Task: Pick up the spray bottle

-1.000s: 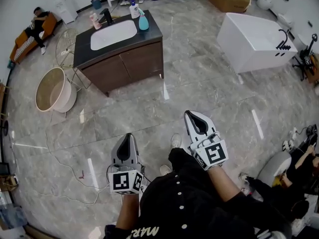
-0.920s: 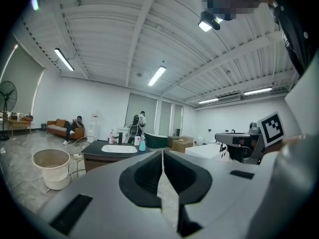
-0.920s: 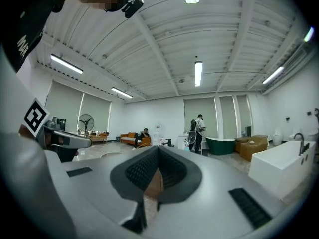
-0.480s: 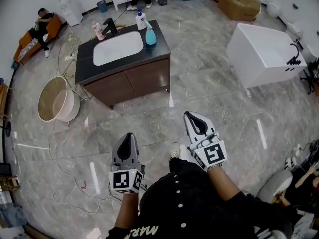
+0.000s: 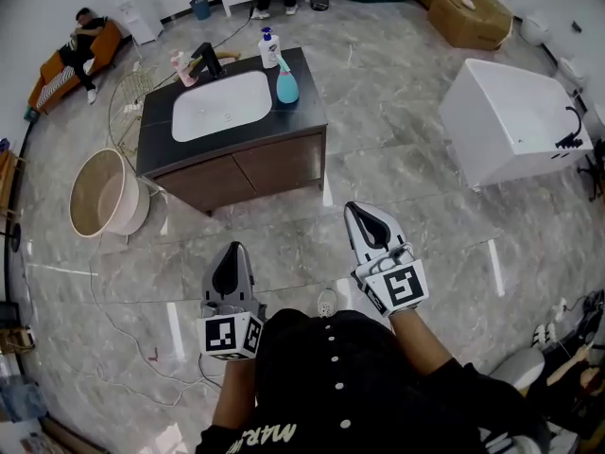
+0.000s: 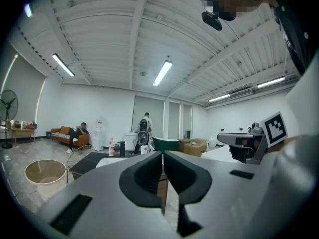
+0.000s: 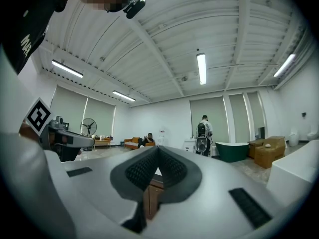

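The teal plastic spray bottle stands upright on the dark stone worktop of a brown wooden vanity cabinet. It is close to the worktop's right edge, not far from the far right corner. Just behind it, at the far edge, stands a white pump bottle with a blue label. An oval white sink basin fills the middle of the worktop. A black tap rises behind the basin, and a small pink bottle sits beside the tap towards the far left corner.

Both tongs are held out over the grey marble floor, well apart from the vanity. The left tongs are pressed together with nothing between them, and the left gripper view shows the dark pads meeting along one line. The right tongs are likewise closed and empty, with their ribbed pads touching.

On the floor to the left of the cabinet lies a round beige tub. A white rectangular bathtub stands off to the right, with a brown cardboard box beyond it. A person sits on an orange sofa at the far left wall.
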Demonstrator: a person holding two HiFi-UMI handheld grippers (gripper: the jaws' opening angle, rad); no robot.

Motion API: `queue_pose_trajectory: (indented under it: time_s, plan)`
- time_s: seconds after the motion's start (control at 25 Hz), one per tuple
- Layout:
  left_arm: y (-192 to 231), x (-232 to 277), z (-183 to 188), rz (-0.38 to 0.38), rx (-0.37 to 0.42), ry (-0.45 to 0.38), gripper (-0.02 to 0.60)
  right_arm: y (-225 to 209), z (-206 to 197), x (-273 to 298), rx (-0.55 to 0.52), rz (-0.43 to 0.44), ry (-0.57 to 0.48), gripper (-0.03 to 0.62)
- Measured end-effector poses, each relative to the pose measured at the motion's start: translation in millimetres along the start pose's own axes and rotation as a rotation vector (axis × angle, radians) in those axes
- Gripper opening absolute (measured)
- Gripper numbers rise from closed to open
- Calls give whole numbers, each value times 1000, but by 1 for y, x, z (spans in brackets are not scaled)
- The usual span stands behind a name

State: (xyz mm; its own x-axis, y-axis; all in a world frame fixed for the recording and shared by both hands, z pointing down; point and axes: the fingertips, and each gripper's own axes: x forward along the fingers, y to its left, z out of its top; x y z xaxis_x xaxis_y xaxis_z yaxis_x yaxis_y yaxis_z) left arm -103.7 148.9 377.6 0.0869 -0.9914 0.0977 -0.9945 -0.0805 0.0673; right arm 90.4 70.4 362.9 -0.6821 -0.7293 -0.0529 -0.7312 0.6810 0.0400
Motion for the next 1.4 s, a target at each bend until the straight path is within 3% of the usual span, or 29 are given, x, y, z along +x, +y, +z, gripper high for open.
queue_pose_trajectory:
  time_s: [0.56, 1.16, 1.4]
  plan:
    - [34, 118, -12, -16, -27, 30, 20, -60, -26, 97, -9, -16, 21, -6]
    - [137, 331, 34, -116, -10, 4, 20, -125, -32, 315, -65, -43, 71, -6]
    - [159, 379, 37, -163, -12, 23, 20, -140, -44, 370, -83, -50, 99, -6]
